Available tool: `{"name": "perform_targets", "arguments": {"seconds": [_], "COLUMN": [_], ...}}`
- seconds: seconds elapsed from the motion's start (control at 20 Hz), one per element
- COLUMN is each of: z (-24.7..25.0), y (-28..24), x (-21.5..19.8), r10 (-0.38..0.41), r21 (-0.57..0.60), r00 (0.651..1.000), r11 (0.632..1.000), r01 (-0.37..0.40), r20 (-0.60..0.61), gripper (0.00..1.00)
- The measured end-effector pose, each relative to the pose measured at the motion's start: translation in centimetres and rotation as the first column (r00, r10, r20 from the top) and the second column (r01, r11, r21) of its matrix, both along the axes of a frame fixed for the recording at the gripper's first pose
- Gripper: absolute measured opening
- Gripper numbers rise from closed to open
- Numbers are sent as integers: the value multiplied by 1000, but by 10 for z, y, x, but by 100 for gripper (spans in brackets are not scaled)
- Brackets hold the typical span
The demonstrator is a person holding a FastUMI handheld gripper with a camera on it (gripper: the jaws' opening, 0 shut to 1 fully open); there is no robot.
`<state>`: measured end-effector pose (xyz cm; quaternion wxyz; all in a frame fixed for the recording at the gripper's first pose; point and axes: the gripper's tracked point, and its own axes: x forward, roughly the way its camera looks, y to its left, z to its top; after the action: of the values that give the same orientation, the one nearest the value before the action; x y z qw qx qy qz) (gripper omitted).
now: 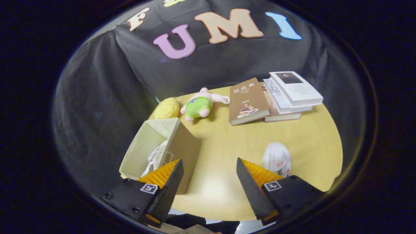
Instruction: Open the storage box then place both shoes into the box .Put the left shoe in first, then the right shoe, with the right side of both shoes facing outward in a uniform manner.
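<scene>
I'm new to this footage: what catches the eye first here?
The open beige storage box, by the left finger, already holds a white shoe. A second white shoe stands on the yellow table beside the right finger, with the open gripper empty. Beyond lie a pink-and-green plush toy and stacked books.

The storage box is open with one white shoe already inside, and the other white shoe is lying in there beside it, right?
Not quite. The gripper view shows the storage box open with one white shoe inside, but the other shoe stands out on the table, by the right finger of the open, empty gripper.
</scene>
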<state>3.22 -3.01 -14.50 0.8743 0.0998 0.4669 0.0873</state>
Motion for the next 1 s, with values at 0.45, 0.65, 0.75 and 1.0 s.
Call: {"name": "perform_targets", "arguments": {"seconds": [0.45, 0.65, 0.75, 1.0], "z": [-46, -74, -89, -126], "y": [-111, -145, -157, -168], "x": [-13, -23, -25, -29], "r10": [-5, -1, 1, 4], "r21": [-198, -262, -288, -315], "r00": [998, 992, 989, 975], "r11": [980, 965, 957, 946], "r01": [-8, -32, -45, -75], "r20": [-64, -126, -151, -220], "gripper": [100, 100, 100, 100]}}
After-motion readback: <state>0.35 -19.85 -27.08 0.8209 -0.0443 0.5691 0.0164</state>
